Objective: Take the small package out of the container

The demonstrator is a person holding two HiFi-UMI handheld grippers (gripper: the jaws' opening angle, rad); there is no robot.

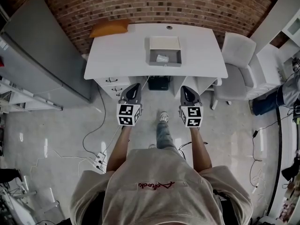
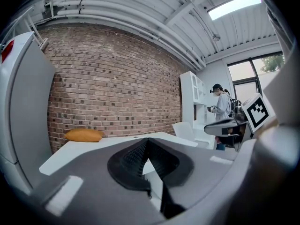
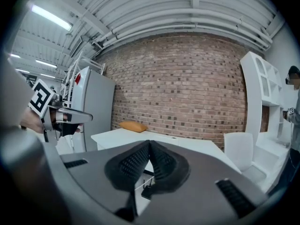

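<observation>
Standing back from a white counter (image 1: 117, 55), a person holds the left gripper (image 1: 132, 87) and right gripper (image 1: 187, 89) out over the floor, both short of the counter's front edge. Each gripper is clenched, its ribbed pads meeting at the tips with nothing between them.

Only the head view shows the open container (image 1: 164, 64), at the middle of the counter. The small package (image 1: 162, 58) lies inside it, a pale crumpled shape too small to make out further. Both gripper views see the counter nearly edge-on, and their own jaws cover its middle, so the container is hidden there.

An orange cushion (image 1: 110, 27) lies on the counter's back left corner. A white chair (image 1: 237, 50) stands at the counter's right end. The left gripper view alone shows a second person (image 2: 222, 104) beyond that end, beside white shelves (image 2: 192, 97). Red script on the holder's shirt (image 1: 157, 185) is too small to read.
</observation>
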